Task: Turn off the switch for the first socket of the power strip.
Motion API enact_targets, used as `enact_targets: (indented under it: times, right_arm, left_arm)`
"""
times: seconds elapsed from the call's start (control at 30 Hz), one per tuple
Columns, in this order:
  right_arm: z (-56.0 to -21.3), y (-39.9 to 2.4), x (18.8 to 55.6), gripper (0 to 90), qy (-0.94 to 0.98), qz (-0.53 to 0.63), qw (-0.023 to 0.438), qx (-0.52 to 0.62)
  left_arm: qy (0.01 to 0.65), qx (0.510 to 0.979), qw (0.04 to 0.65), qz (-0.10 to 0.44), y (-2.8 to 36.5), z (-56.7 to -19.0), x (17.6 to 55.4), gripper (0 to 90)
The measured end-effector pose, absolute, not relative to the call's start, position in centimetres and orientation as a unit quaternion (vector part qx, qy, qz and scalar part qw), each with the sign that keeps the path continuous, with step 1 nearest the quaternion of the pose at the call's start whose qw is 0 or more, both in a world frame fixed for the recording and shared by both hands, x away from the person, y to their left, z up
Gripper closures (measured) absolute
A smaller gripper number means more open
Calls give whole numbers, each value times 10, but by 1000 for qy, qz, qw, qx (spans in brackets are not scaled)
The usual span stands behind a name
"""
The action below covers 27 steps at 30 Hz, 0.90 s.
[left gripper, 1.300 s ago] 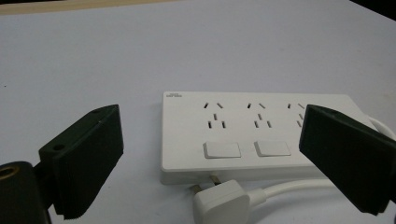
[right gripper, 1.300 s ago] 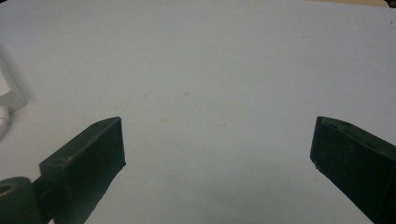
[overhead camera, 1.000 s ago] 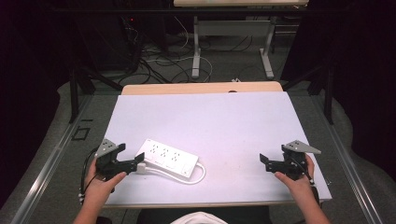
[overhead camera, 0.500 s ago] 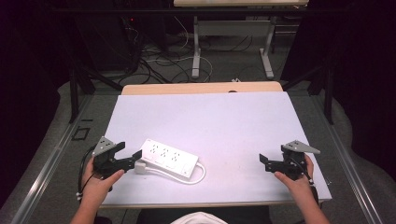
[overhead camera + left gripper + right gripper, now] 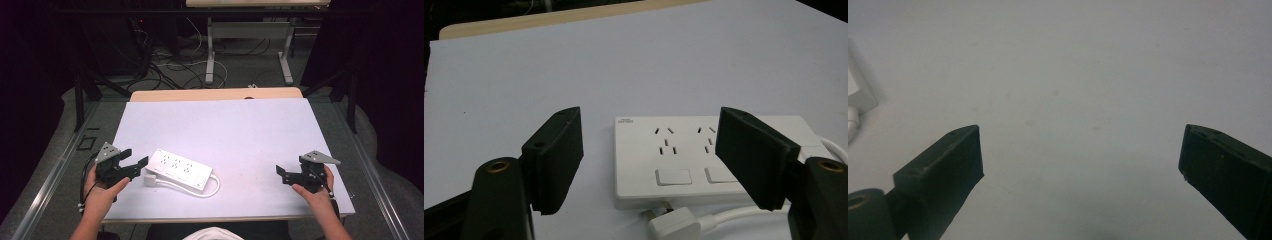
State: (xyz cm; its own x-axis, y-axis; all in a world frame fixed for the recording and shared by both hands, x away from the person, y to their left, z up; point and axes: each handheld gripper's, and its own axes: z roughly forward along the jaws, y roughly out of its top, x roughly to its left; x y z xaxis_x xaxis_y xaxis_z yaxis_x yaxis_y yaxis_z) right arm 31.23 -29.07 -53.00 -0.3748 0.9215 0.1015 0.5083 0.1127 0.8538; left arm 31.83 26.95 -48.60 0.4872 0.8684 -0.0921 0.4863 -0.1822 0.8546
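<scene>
Your white power strip lies flat on the white table cover, its cord looped along its near side and its plug resting at the end nearest your left gripper. That gripper sits just off that end; its jaws have just been closing in but are apart with nothing between them. Your right gripper, well apart from the strip, also gapes empty. The strip looks rigid, light and smooth-sided, so it may slip; pinch across its narrow width, not the floppy cord.
</scene>
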Motion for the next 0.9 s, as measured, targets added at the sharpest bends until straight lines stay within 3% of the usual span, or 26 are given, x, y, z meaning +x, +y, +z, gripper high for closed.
enact_targets:
  times: [0.9]
  right_arm:
    - [-532,-289,313,36,709,433,235,504]
  left_arm:
    - [434,767,425,205,259,-463,323,312]
